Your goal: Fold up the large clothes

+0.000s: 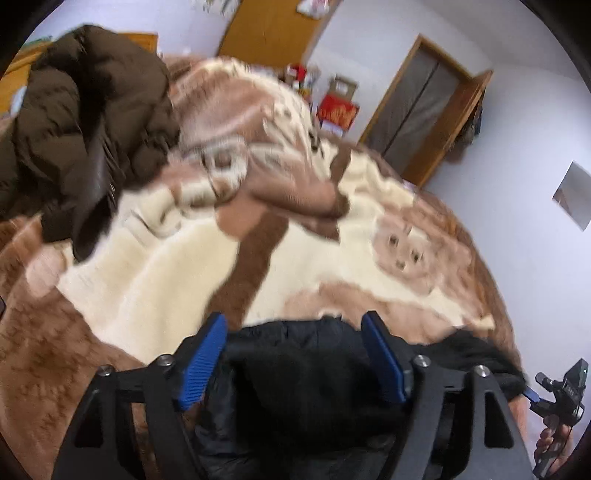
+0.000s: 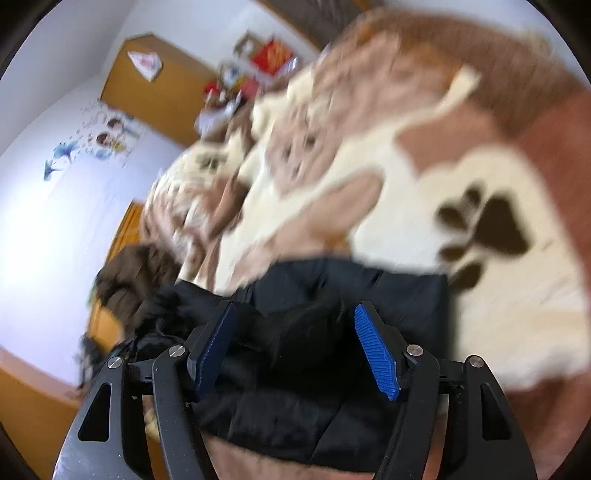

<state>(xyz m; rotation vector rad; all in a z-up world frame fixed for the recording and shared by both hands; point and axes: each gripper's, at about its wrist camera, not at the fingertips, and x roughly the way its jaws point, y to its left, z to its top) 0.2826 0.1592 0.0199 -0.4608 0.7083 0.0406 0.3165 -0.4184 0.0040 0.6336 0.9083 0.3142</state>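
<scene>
In the left wrist view, the left gripper (image 1: 295, 354) stood with its jaws spread wide, the blue pads (image 1: 201, 363) clear of the cloth on both sides, gripping nothing. Between and beneath the fingers lay the black padded jacket (image 1: 306, 387), bunched at the near edge of the bed, its fuzzy dark trim trailing off to the right. Ahead of the tool stretched a plush blanket (image 1: 155, 280) in cream, tan and brown with a cartoon face pattern, rumpled into a ridge further on. Ahead and to the left sat a heaped brown coat (image 1: 85, 125). Beyond the bed rose pale walls, a wooden wardrobe (image 1: 273, 29) and a wood-framed door (image 1: 421, 110), with red boxes (image 1: 338, 110) stacked near it. At the far right edge the right gripper (image 1: 561, 387) showed in a hand. In the right wrist view, which was blurred, the right gripper (image 2: 295, 350) also stood wide open, its pads (image 2: 376, 354) off the fabric, holding nothing. The same black jacket (image 2: 332, 295) lay between and just ahead of its fingers, the brown coat (image 2: 136, 280) to the left of it. The blanket (image 2: 517, 229) ran ahead and to the right, with dark paw prints on cream. To the left was a white wall with colourful stickers (image 2: 99, 140).
</scene>
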